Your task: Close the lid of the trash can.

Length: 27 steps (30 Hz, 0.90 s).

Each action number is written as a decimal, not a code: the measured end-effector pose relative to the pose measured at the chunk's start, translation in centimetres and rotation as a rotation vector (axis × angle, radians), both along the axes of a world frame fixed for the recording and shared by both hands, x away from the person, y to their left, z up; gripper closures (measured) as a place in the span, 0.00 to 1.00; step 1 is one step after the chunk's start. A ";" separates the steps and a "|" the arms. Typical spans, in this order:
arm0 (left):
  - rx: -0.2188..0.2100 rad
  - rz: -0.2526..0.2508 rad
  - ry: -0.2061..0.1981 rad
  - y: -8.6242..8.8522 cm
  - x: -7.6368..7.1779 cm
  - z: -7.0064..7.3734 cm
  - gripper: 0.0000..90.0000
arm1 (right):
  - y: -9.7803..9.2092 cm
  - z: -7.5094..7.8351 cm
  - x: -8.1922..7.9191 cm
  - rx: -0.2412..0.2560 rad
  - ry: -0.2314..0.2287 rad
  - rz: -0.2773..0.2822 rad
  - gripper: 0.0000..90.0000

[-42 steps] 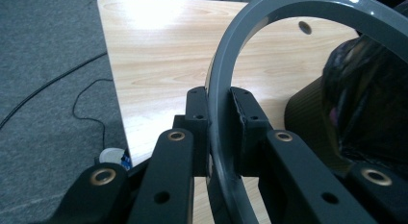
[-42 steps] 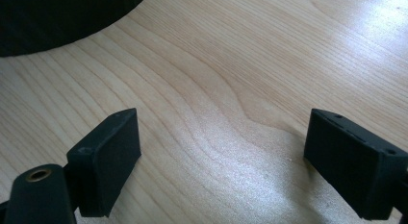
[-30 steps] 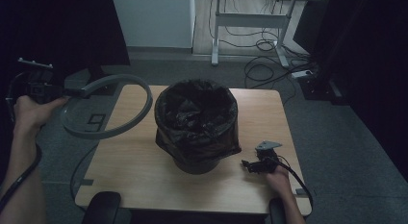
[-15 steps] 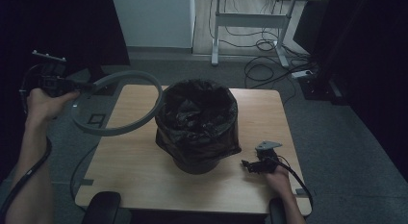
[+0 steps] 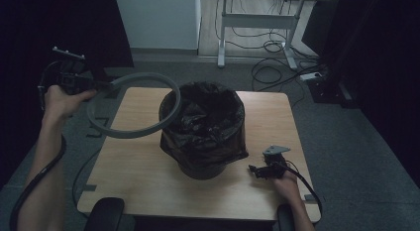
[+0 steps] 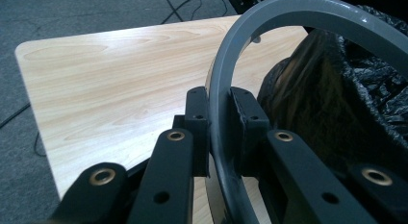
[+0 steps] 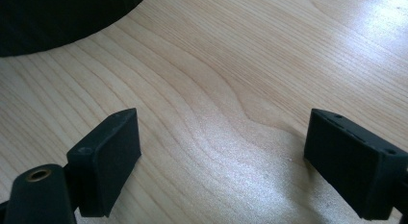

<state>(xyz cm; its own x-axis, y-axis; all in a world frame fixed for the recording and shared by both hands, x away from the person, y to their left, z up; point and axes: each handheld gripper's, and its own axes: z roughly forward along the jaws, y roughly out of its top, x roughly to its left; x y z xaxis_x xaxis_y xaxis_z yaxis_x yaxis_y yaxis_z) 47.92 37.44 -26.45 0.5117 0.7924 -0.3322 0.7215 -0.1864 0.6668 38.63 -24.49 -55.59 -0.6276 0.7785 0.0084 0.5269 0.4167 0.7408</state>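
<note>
The left gripper [image 6: 219, 132] has its jaws clamped across the edge of the grey ring [image 5: 132, 105], gripping it at a single point on the ring's left side. The ring is held in the air, tilted, above the left part of the table [image 5: 133, 166]; its right arc reaches the left edge of the bin [image 5: 203, 129], which stands at mid-table with a black bag [image 5: 210, 114] draped over its mouth.

Risks, judged from this position:
- One-point grip. The long unsupported arc may pivot or slip between the jaws if it strikes the bin.
- Tilted approach. The ring may catch one side of the rim and jam instead of seating level.
- Loose bag. Folds may be pushed inward or pinched unevenly.
- Unbraced bin. The right gripper [image 5: 267, 169] rests on the table at near right, jaws spread wide and empty, apart from the bin; a sideways push may shift or tip it.
</note>
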 end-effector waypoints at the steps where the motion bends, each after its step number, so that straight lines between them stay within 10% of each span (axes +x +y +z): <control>1: 0.002 -0.005 -0.001 -0.3 0.1 0.0 0.87 | 0.0 0.0 0.0 0.000 0.000 0.000 0.13; 27: 0.011 -0.117 -0.007 -7.2 2.4 0.5 0.87 | 0.0 0.0 0.0 0.000 0.000 0.000 0.13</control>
<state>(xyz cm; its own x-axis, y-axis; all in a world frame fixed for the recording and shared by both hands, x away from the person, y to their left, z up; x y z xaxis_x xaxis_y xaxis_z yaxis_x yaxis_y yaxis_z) 50.36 30.29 -25.99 0.6027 0.7311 -0.3198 0.6902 -0.2764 0.6688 38.63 -24.49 -55.59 -0.6273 0.7787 0.0084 0.5271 0.4166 0.7407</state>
